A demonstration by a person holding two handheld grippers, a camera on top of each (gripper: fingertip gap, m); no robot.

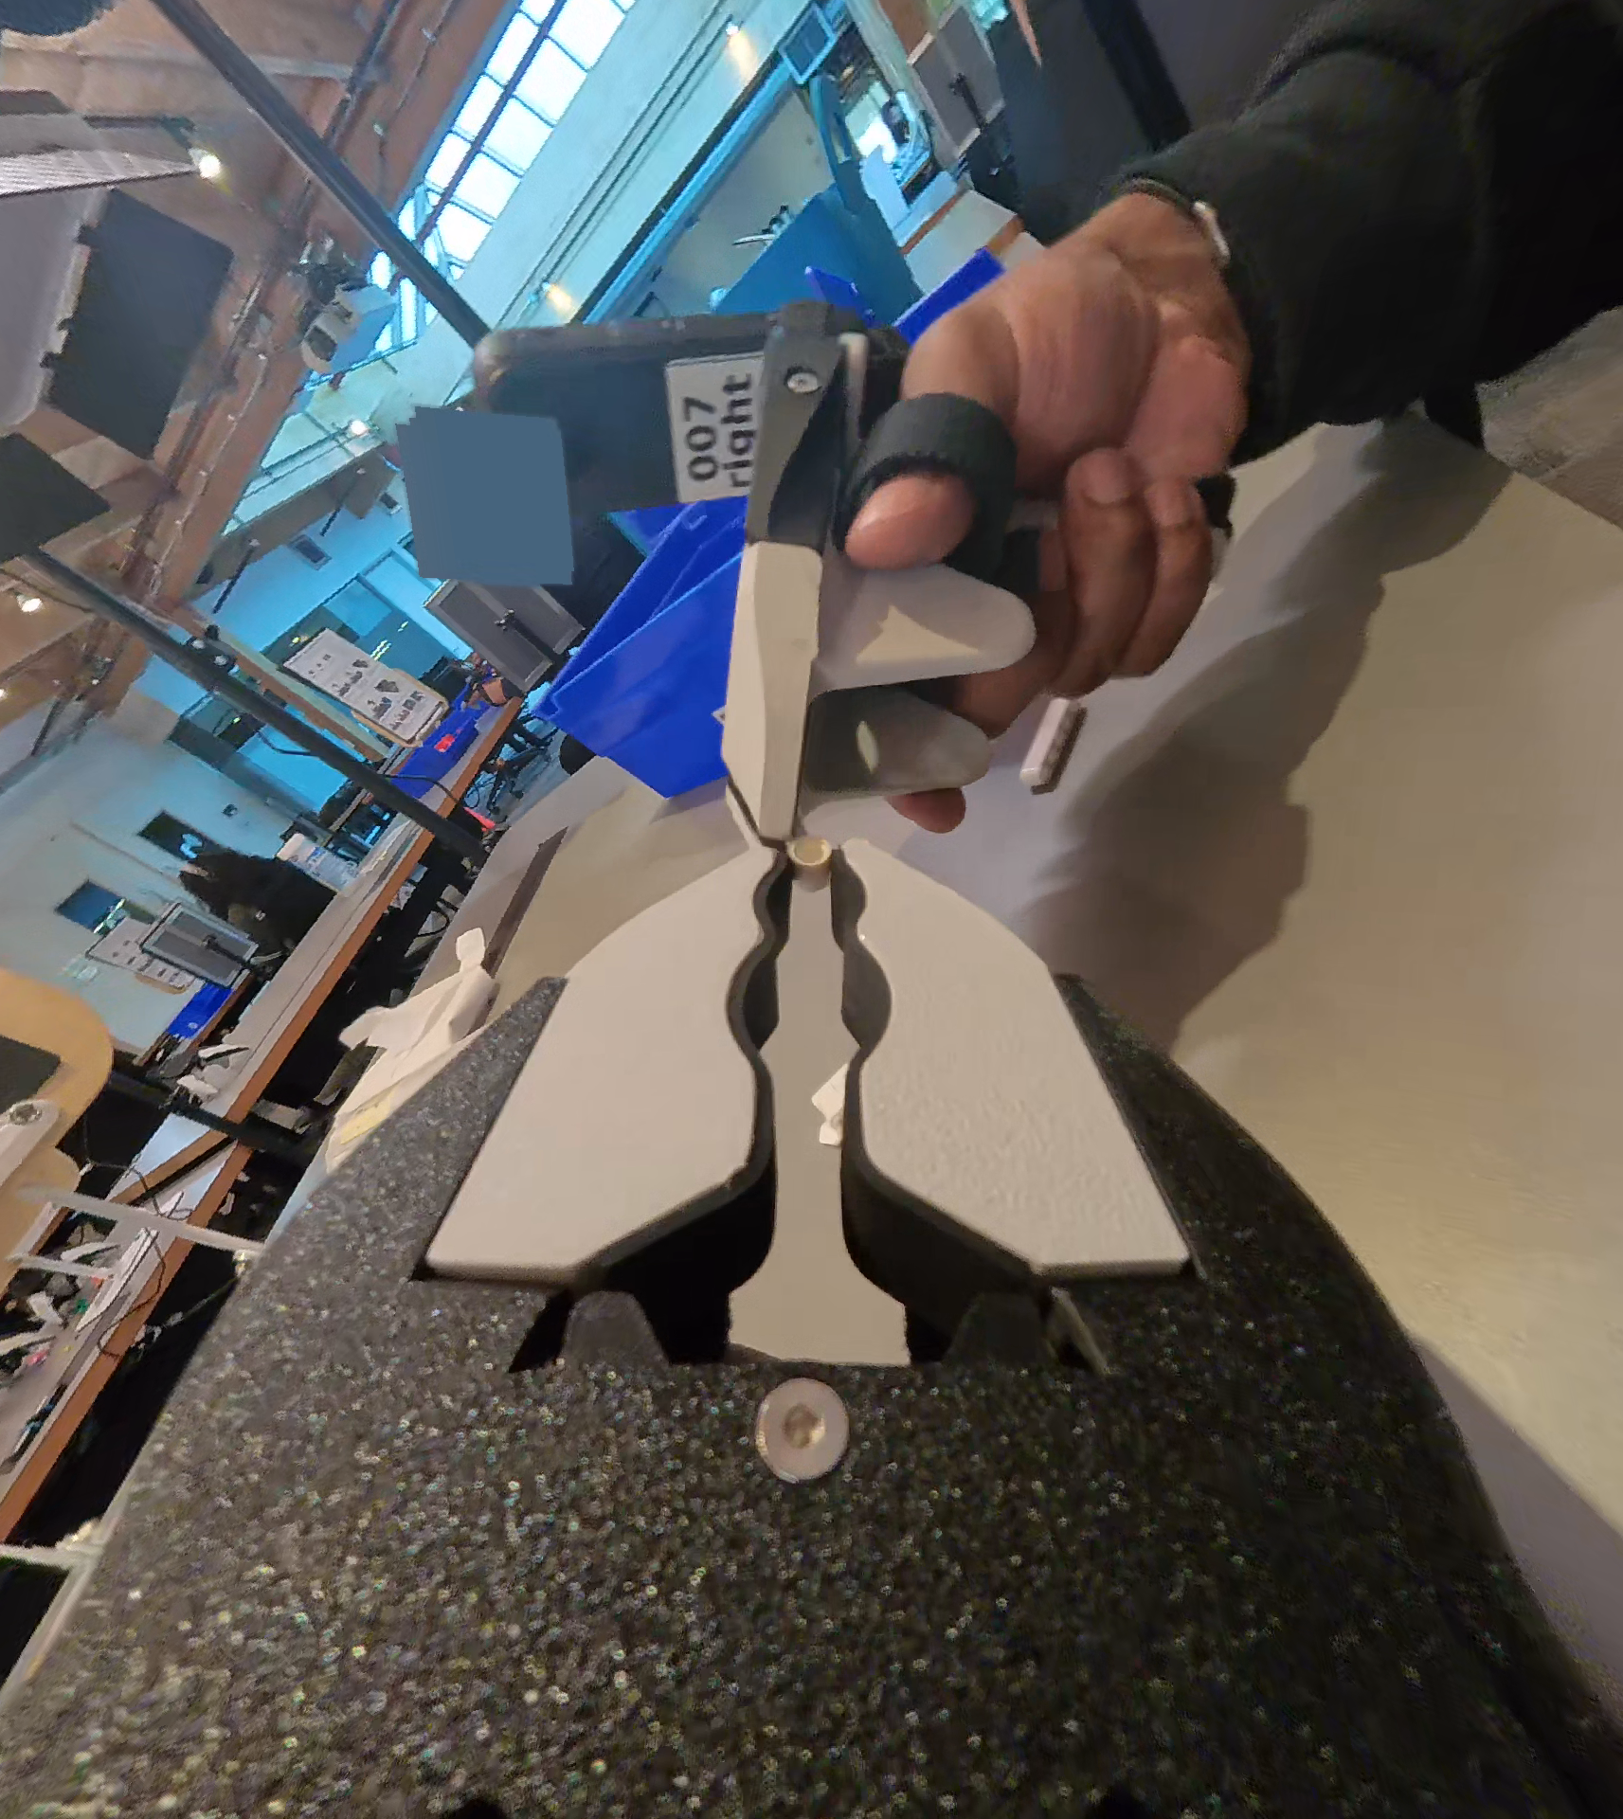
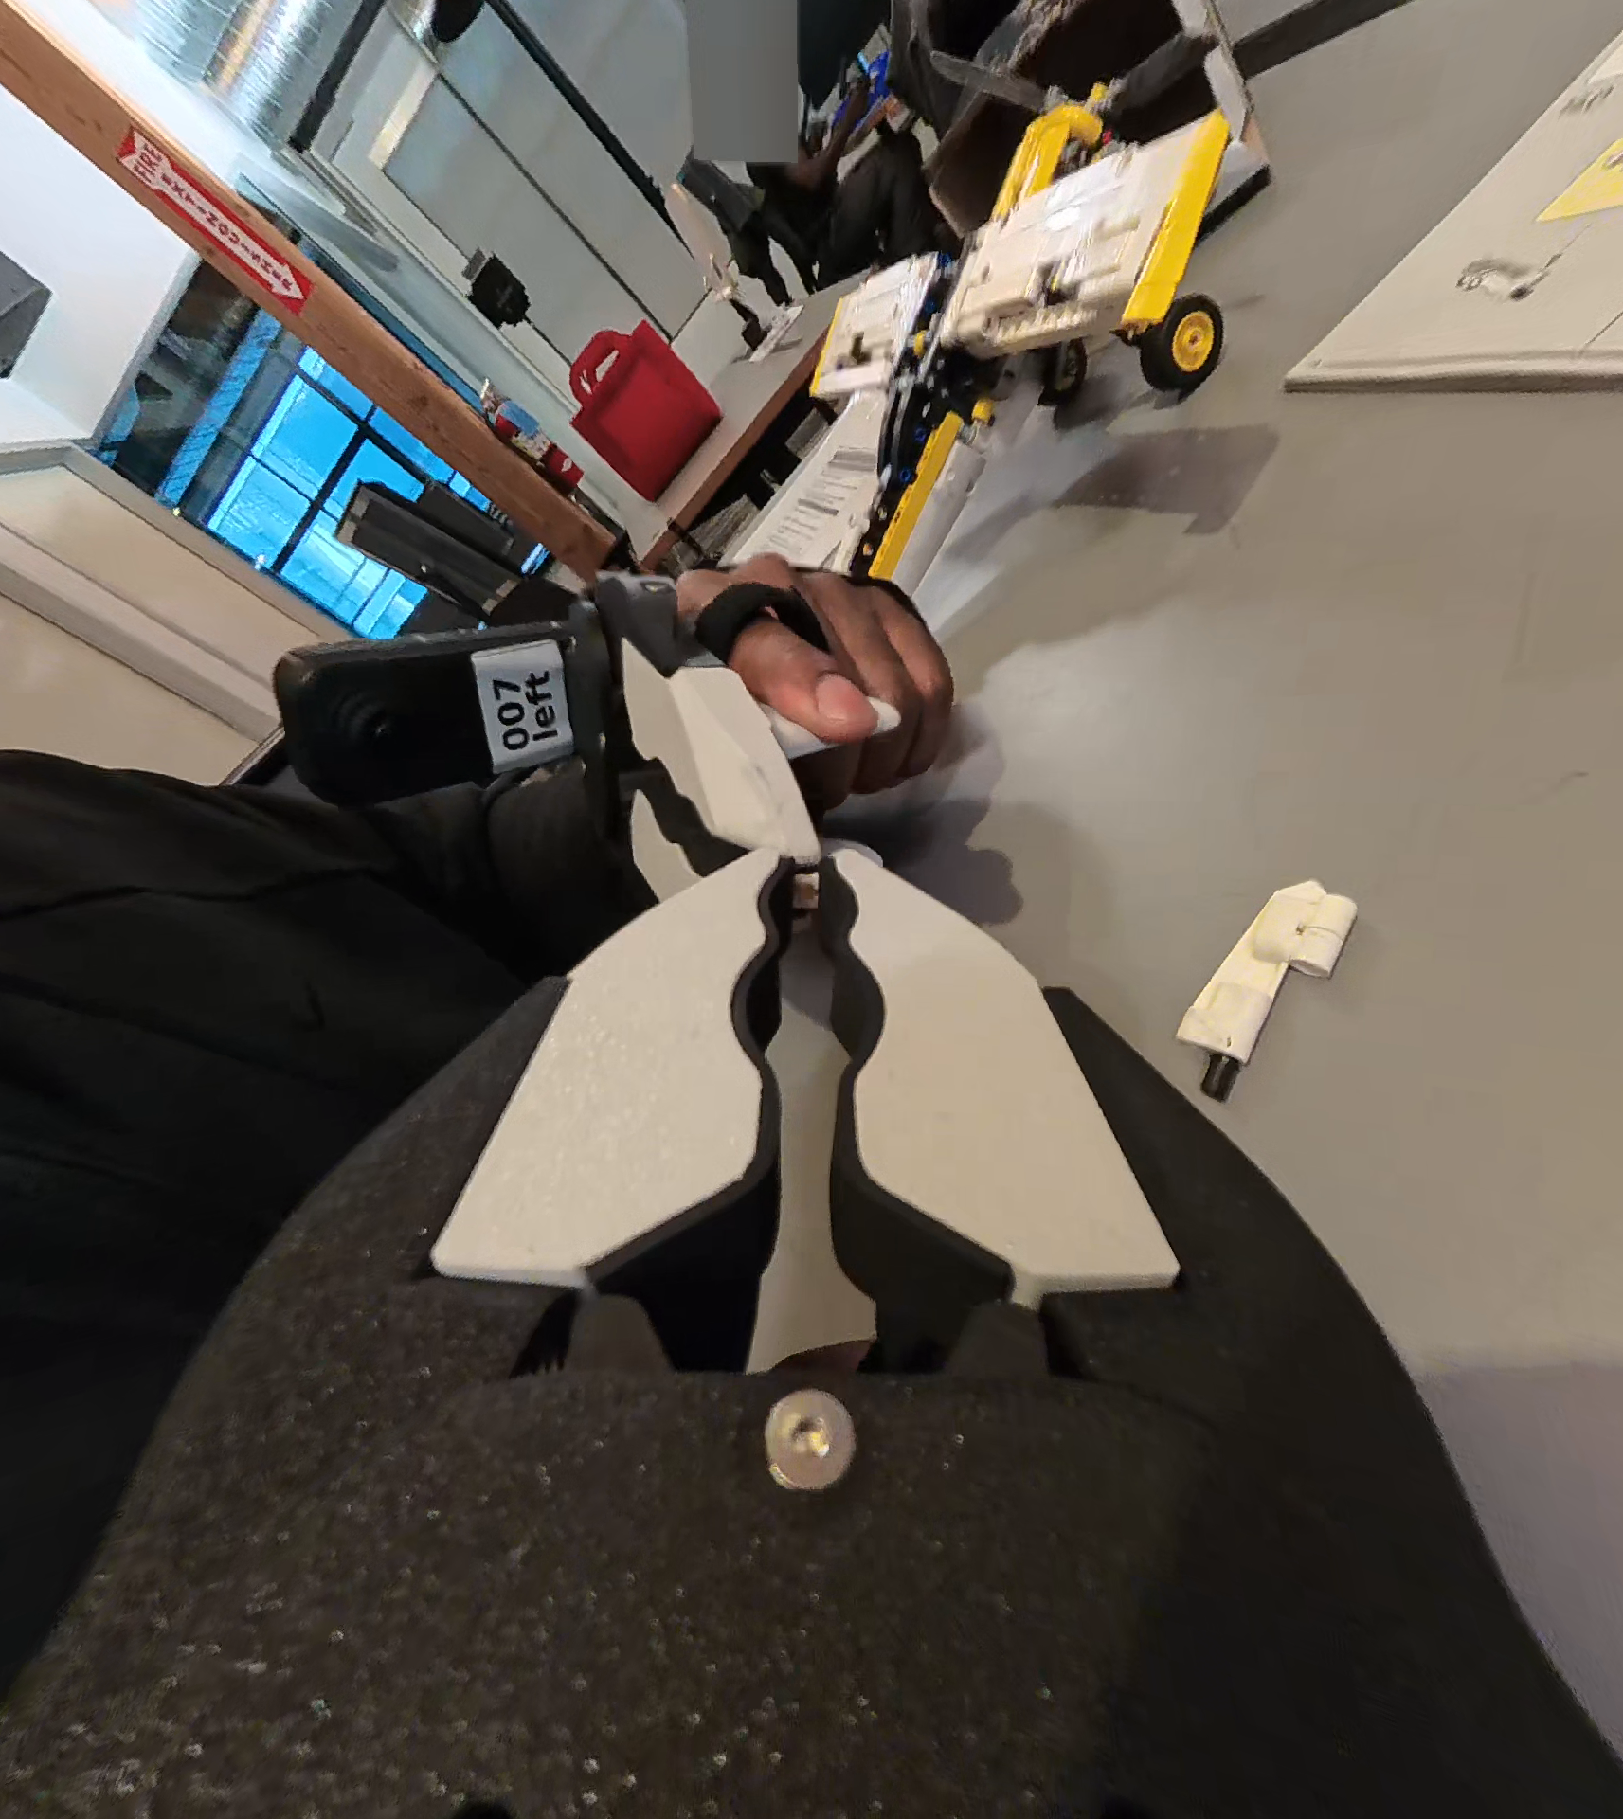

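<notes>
In the left wrist view, blue bins [image 1: 650, 679] stand at the far edge of the pale table [image 1: 1378, 886], left of centre. At the middle, the left gripper [image 1: 808, 866] has its two pale fingers drawn close on a small cream tube-shaped piece [image 1: 808, 858] – the piece sits upright between the fingertips, its open end showing, and both tips press its sides. The right gripper [image 1: 768, 837] comes down from above with its tips closed to a thin line, touching the top edge of the same piece; whether it pinches anything cannot be told. A hand [image 1: 1083, 472] grips that tool, and a small white block [image 1: 1051, 743] lies on the table just right of it.

In the right wrist view, a dark sleeve [image 2: 197, 984] fills the left. The right gripper's narrow fingertips meet the left gripper's tips at centre. Further right a white elbow-shaped part [image 2: 1270, 974] lies on the table – well behind it stands a yellow and white brick-built vehicle [image 2: 1063, 246].
</notes>
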